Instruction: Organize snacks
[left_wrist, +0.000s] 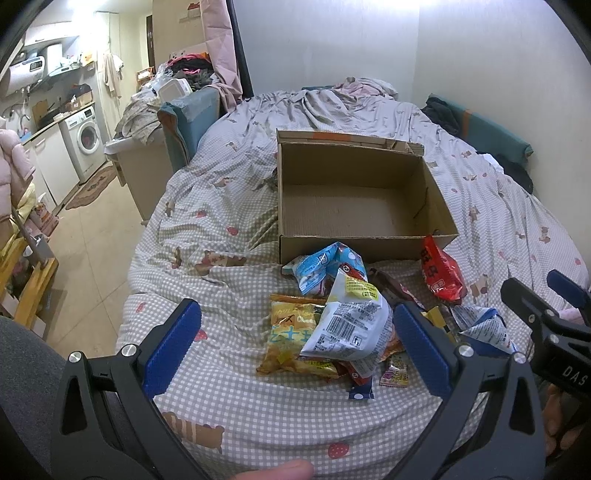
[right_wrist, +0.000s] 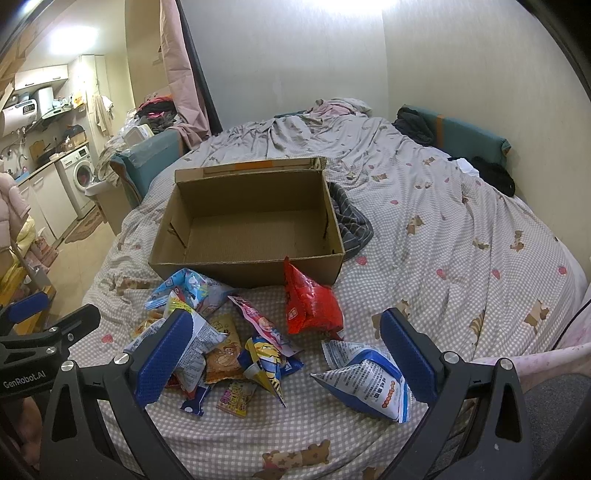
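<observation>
step: start, nothing packed | cardboard box (right_wrist: 255, 225) empty, far of snack pile (right_wrist: 229, 350) on bed (right_wrist: 461, 258) | left gripper (left_wrist: 295, 343) and right gripper (right_wrist: 288, 354) fingers spread wide, holding nothing | next: likely close on the near blue-white packet (right_wrist: 373, 384), lift into box

checkered bed (right_wrist: 424, 258), open cardboard box (right_wrist: 243, 264), snack pkts (right_wrist: 258, 350), striped cloth (right_wrist: 349, 221)

My left gripper (left_wrist: 295, 334) has black arms, blue ribbed pads and silver screws. My right gripper (right_wrist: 286, 349) matches it; "GenRobot.AI" lettering sits left of its jaws.
</observation>
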